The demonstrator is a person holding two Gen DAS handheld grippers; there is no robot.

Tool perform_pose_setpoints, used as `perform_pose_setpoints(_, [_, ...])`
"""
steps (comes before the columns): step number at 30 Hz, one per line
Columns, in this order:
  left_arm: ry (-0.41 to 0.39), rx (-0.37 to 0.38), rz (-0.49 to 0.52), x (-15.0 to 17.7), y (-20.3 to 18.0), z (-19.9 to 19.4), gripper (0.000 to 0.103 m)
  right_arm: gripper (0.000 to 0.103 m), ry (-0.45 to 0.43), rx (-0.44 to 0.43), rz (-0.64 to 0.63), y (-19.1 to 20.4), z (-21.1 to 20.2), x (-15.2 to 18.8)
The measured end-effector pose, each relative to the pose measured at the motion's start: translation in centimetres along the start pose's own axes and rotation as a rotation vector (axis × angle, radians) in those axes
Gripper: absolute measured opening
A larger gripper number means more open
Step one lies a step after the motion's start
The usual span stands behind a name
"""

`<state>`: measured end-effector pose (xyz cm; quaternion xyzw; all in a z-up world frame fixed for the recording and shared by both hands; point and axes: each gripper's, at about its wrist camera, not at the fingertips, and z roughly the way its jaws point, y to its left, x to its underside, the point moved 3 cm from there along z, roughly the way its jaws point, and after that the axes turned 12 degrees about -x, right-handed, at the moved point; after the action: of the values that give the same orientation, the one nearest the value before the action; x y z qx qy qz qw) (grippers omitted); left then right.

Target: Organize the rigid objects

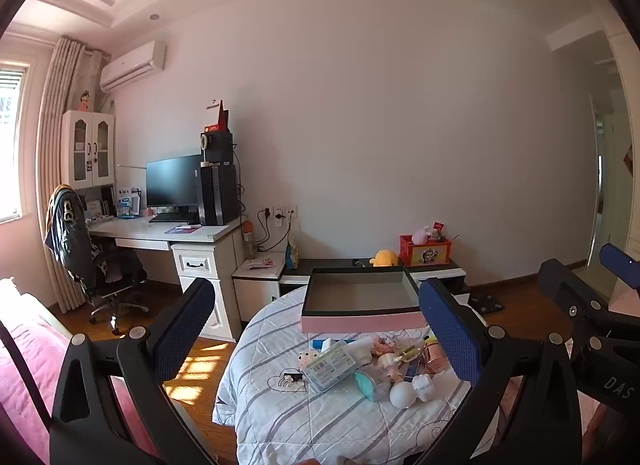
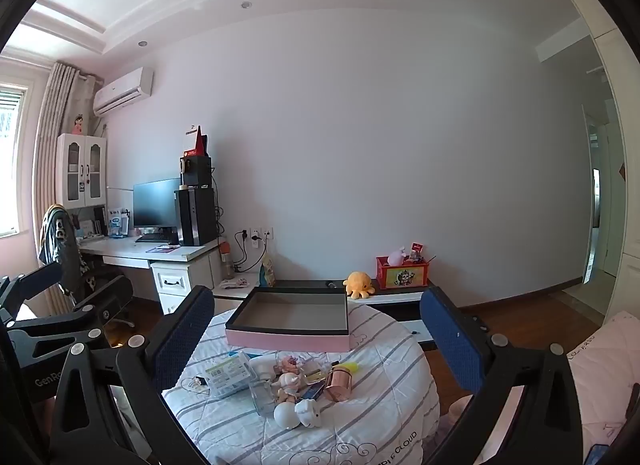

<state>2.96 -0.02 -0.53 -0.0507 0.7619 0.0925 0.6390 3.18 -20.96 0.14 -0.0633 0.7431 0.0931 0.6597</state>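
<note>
Both grippers were spread wide and held nothing: left gripper (image 1: 316,335), right gripper (image 2: 318,339), both hovering short of the pile. Pile of small items (image 2: 288,383) sat lower centre of frame on the quilted surface (image 2: 380,417); open pink box (image 2: 288,325) was just behind it, empty as far as visible. The step looked like the first pick. Best start with an outlier at the near edge, e.g. the white ball (image 2: 286,415) or the flat labelled case (image 1: 330,365), not the tangled middle. Close on the firm sides, lift clear of the box wall, then set down flat inside.

Daylight from left window (image 1: 10,137); fisheye-warped edges.
</note>
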Motion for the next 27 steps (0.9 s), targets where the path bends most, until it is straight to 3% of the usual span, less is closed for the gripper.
perform_pose_setpoints(10, [-0.02, -0.01, -0.026, 0.1, 0.2, -0.1, 0.103, 0.103, 0.018, -0.002, -0.003, 0.3, -0.1, -0.5])
perform_pose_setpoints(27, [-0.025, -0.014, -0.025, -0.4, 1.2, -0.7, 0.103, 0.103, -0.026, 0.005, -0.044, 0.6, -0.8, -0.1])
